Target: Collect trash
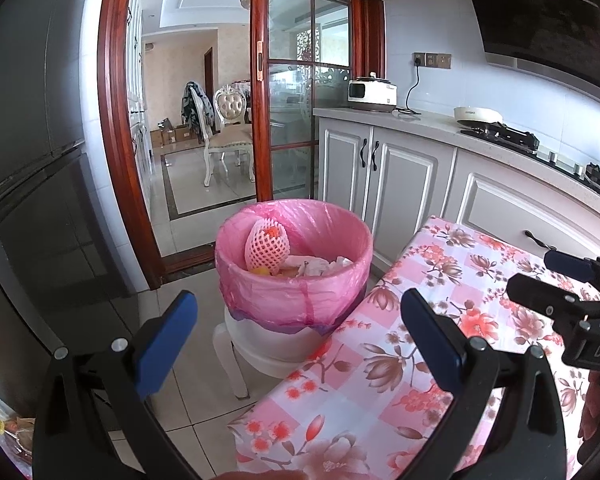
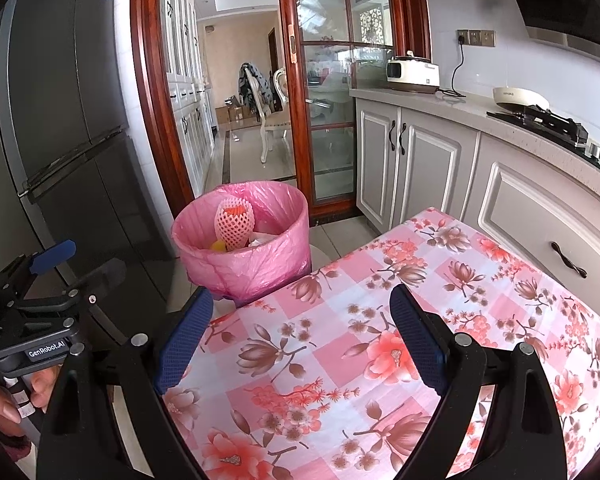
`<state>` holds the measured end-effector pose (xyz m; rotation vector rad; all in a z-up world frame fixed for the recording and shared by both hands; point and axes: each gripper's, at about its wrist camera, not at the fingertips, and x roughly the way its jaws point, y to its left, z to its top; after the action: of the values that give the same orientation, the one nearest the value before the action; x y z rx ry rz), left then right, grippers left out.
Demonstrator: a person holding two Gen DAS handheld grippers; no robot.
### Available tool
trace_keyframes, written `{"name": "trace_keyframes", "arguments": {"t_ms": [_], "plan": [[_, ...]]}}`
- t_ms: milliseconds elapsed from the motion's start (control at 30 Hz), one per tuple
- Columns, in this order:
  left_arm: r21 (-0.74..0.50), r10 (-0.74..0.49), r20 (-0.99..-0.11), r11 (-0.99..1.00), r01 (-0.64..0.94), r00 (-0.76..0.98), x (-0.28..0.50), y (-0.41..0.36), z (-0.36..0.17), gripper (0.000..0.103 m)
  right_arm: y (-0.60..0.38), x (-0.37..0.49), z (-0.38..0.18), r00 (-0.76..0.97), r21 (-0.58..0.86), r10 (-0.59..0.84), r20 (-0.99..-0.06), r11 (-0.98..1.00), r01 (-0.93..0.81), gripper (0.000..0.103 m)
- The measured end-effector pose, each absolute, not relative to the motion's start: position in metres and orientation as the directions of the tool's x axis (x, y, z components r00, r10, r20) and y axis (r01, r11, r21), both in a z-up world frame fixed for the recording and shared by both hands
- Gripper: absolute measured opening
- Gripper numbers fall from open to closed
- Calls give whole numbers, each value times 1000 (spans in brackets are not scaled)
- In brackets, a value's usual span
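Refrigerator (image 1: 40,160): dark, tall, fills the left side of both views; stands left of the doorway.

Sliding door (image 1: 292,92): red-brown wooden frame with glass panes, partly open onto a dining room with a white chair (image 1: 228,128).

Cabinets (image 1: 384,168): grey panelled doors with dark handles, under a pale worktop that carries a white cooker (image 1: 372,94), plugged into a wall socket, a pale pan (image 1: 476,116) and a black gas hob (image 1: 508,136).

Desk (image 2: 340,340): covered with a pink-and-white checked cloth printed with flowers; its visible surface is bare. It stands just in front of the cabinets.

Trash bin (image 1: 296,276): round, lined with a pink plastic bag folded over the rim; it sits on a white stool (image 1: 236,360), just beside the far left corner of the desk.

Trash inside the bin: a pink foam fruit net (image 1: 266,248) upright against the back wall with something orange showing within, crumpled white paper (image 1: 320,266) beside it, and a yellow scrap low at the front.

Left hand-held gripper (image 1: 298,346): black frame, blue pads, spread wide with nothing between them; it hangs over the desk's left edge, pointing towards the bin.

Right hand-held gripper (image 2: 300,346): same build, also spread wide and empty, over the desk cloth. Its tip shows at the right edge of the left wrist view.

Person's hand (image 2: 8,404): at the lower left of the right wrist view, grasping the left gripper's handle.
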<state>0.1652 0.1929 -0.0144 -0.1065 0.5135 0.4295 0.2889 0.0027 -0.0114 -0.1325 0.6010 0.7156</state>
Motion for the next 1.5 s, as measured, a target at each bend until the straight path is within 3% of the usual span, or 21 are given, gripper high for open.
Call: {"name": "trace_keyframes", "arguments": {"t_ms": [1500], "plan": [[-6, 368, -484, 906, -423, 794, 151, 188, -7, 99, 2, 275, 3, 616, 67, 591, -521, 748, -661, 85]]}}
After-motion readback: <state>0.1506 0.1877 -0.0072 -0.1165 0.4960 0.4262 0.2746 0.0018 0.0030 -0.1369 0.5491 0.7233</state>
